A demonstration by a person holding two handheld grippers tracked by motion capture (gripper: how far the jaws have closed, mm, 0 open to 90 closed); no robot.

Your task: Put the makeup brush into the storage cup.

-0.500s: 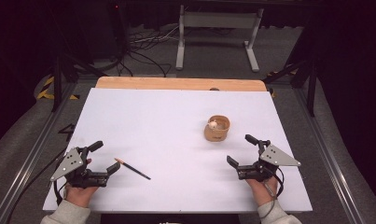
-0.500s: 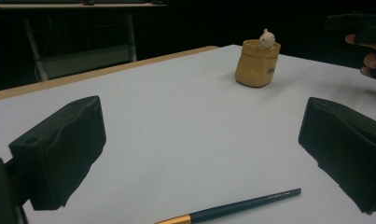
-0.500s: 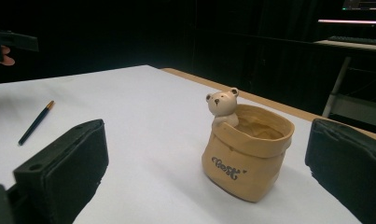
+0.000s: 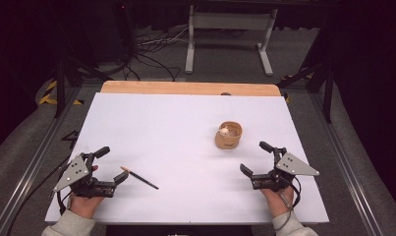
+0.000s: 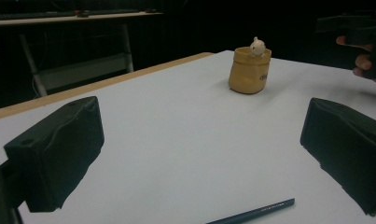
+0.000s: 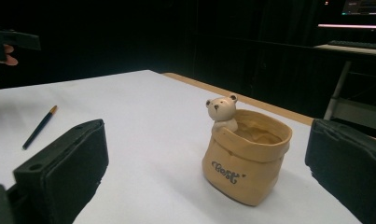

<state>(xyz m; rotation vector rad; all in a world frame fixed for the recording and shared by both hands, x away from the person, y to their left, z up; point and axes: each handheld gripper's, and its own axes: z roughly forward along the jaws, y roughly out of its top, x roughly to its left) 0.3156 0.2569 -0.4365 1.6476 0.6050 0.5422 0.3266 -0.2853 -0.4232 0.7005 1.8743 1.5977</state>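
Plainly, both claws sit low at the near edge of the white table [image 4: 185, 123], each held in a hand, and neither grips anything. The left claw [image 4: 113, 166] has its jaws spread wide, and the dark pencil [image 4: 139, 178] lies flat on the sheet just beyond its lower jaw tip, close but apart. I judge that the jaws are opened this wide so the claw can close over the thin shaft from both sides. The right claw [image 4: 254, 158] is likewise spread, with the tan sack-shaped pot [image 4: 228, 136] standing upright a little ahead of it and toward the table's middle, well apart from the left claw.

From above, the pot's small pale figure is only a blob. The right gripper view shows it to be a bear [image 6: 221, 112] peeking over the rim, with lettering on the pot's front. The left gripper view shows the pencil [image 5: 251, 215] lying low between its jaws, and the pot [image 5: 249, 70] far ahead.
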